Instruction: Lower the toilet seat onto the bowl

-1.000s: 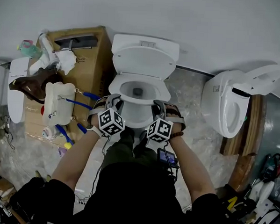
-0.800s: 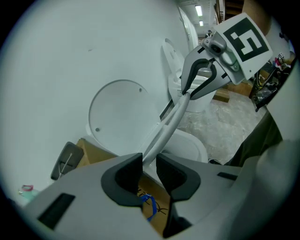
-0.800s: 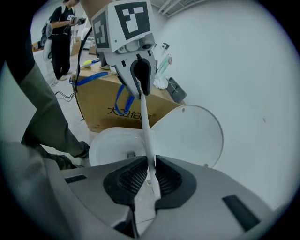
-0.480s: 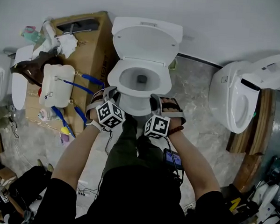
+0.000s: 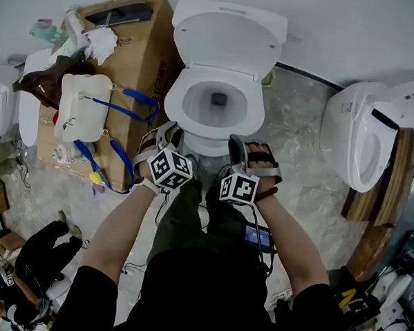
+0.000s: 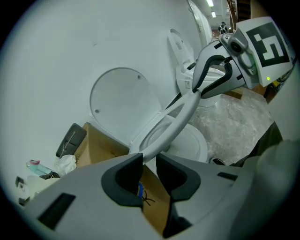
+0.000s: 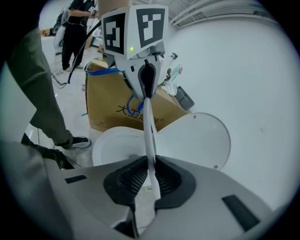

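Observation:
The white toilet (image 5: 211, 144) stands against the wall with its lid (image 5: 226, 41) upright. Its seat ring (image 5: 186, 81) is held at the front rim by both grippers. My left gripper (image 5: 164, 140) is shut on the rim's left front, my right gripper (image 5: 241, 149) on its right front. In the left gripper view the seat (image 6: 185, 110) runs from my left gripper (image 6: 149, 161) to the right gripper (image 6: 211, 77), tilted above the bowl (image 6: 194, 143). In the right gripper view the seat's thin edge (image 7: 148, 126) is pinched in the right gripper (image 7: 151, 164).
A cardboard box (image 5: 147, 47) stands left of the toilet, with a white container (image 5: 81, 117) and blue straps on it. A second toilet (image 5: 364, 145) stands at the right by wooden boards. My legs are just in front of the bowl. Another person (image 7: 77, 23) stands farther off.
The head view has shifted, so the toilet sits higher in the picture. Both grippers keep their hold on the seat's front rim.

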`<state>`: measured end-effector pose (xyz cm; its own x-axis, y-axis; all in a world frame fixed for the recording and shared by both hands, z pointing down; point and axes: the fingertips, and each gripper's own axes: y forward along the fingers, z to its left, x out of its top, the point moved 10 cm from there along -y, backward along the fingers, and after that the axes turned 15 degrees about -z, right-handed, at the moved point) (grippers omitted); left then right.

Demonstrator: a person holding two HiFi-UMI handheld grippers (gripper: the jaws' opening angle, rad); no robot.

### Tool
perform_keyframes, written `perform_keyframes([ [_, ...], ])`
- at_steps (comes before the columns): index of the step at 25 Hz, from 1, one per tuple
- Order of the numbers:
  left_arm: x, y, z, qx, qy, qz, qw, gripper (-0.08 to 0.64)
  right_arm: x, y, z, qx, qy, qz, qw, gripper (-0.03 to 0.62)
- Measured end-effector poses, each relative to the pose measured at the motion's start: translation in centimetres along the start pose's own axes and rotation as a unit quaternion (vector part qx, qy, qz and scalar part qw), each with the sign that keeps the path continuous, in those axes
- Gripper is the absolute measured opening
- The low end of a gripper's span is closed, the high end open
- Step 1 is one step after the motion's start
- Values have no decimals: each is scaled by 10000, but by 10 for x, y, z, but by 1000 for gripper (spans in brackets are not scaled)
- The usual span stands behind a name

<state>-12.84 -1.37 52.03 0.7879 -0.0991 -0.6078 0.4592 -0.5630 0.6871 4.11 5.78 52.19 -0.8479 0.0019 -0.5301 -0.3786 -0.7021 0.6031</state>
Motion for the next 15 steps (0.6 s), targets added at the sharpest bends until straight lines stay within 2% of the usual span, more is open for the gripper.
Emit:
perform_keyframes([
  [6,-27,4,-12,-243,190,-221,9993,100,-4,10,27,145,-208,50,9997,66],
  [11,-50,5,-26,-397,329,-410,9978,104,-9,15,52,147,-87,7,9999,67],
  [13,-55,7,-29,-369,262,-493,9978,104,-12,16,57,66,-132,-4,9999,67],
  [15,-62,6,-31,-271,-37,-510,9983,104,-13,17,62,13,-191,-3,9998,67],
])
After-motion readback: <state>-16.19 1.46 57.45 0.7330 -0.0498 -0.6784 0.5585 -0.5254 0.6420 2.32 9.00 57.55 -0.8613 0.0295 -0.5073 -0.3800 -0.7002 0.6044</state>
